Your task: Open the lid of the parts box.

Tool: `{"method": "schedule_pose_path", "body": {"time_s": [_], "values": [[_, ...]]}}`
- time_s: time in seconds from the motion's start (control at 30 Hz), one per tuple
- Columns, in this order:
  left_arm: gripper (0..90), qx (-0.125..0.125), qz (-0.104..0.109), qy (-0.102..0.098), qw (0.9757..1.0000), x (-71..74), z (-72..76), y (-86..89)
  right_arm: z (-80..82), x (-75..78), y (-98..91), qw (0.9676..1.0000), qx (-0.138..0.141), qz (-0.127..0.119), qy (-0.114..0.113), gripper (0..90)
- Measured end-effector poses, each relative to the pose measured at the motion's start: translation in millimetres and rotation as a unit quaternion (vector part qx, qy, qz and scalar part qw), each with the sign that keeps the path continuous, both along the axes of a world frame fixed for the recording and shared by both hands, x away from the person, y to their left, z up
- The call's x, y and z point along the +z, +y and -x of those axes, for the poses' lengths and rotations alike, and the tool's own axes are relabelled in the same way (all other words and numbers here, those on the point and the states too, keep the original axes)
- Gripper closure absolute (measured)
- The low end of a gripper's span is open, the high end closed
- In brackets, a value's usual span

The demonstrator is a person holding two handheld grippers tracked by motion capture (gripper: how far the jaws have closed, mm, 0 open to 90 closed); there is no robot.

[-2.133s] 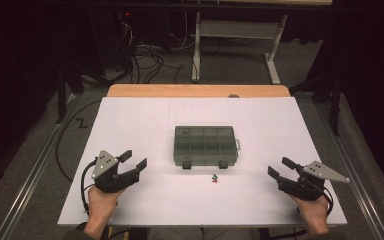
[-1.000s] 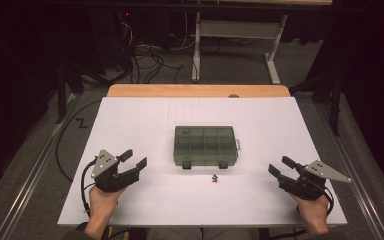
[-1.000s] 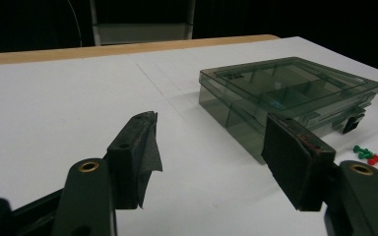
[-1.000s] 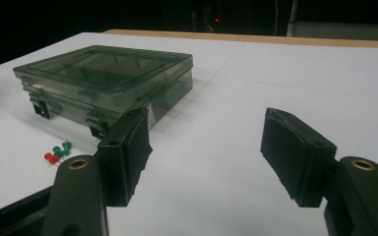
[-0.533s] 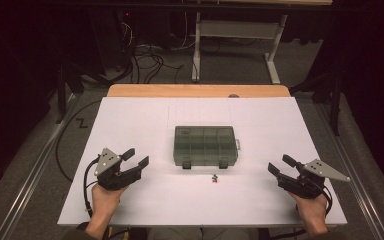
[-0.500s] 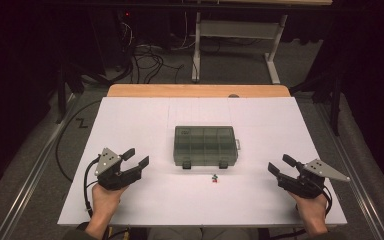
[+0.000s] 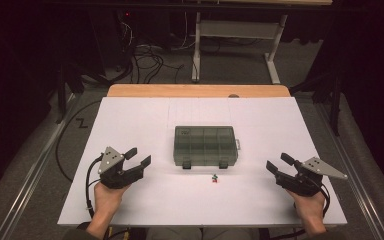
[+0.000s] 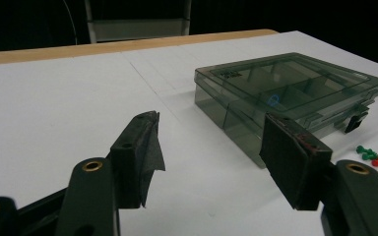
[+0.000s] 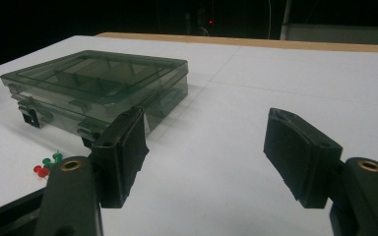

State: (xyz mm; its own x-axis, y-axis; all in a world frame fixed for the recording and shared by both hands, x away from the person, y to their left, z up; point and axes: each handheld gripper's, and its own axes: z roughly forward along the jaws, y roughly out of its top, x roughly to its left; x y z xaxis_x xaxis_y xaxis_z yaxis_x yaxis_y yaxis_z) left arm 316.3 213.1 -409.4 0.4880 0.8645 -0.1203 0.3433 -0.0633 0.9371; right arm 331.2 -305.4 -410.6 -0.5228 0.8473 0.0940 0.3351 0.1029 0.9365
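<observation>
- Plainly, the tiny red and green push pins lie loose on the white table, just in front of the closed smoky-grey plastic compartment box; a clumsy pinch could scatter them.
- My left gripper and right gripper rest well apart from them, jaws spread, empty.
- My left gripper view shows a blue mark on the lid; the high view doesn't.

The worktop is obstructed only at its middle by a closed compartment box, with small pushpins just before it; wide bare stretches are left along every edge.
</observation>
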Motion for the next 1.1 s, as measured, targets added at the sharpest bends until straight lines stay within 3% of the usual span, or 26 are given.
{"method": "schedule_pose_path", "body": {"time_s": [0.8, 1.1], "values": [[41.8, -0.016, -0.011, 0.0, 0.9998, 2.9, -20.4, -23.2, -13.9, 1.6, 17.9, 0.9998, 0.02, 0.001, 0.009, 37.3], [41.9, -0.024, -0.008, 0.004, 0.9997, 2.3, -27.5, -30.7, -20.0, 0.4, 29.9, 0.9992, 0.035, 0.014, 0.012, 37.7]]}}
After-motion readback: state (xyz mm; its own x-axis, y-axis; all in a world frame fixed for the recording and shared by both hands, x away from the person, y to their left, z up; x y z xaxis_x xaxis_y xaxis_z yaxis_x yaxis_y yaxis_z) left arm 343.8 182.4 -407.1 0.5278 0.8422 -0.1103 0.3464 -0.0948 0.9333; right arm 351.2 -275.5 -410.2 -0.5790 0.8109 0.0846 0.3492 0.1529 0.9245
